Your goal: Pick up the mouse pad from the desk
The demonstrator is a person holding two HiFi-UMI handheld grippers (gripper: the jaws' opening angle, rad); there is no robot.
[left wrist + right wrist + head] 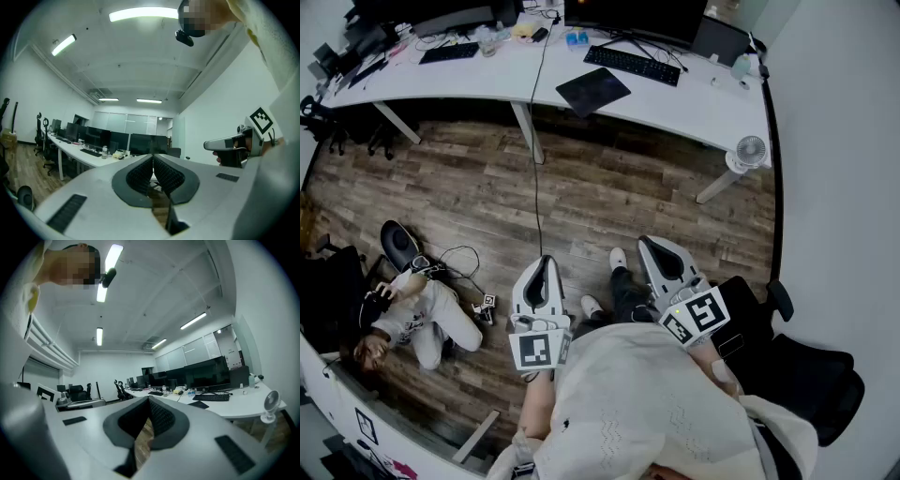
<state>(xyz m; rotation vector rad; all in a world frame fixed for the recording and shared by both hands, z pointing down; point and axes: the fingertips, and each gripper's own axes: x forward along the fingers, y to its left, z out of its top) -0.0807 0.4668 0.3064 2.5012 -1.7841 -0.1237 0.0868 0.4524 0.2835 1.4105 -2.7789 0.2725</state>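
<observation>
The mouse pad (592,91), a dark square mat, lies at the front edge of the long white desk (694,103), turned a little, just in front of a black keyboard (633,64). In the right gripper view the mouse pad (200,404) shows on the desk to the right. Both grippers hang level over the wooden floor, far short of the desk. My left gripper (546,261) is shut with nothing in it, and its pads meet (153,157). My right gripper (645,242) is also shut and empty, jaws together at the tip (149,399).
A person (412,314) sits on the floor at the left beside cables. A small white fan (750,150) stands by the desk's right end. A black office chair (797,370) is at my right. A cable (536,178) hangs from the desk to the floor.
</observation>
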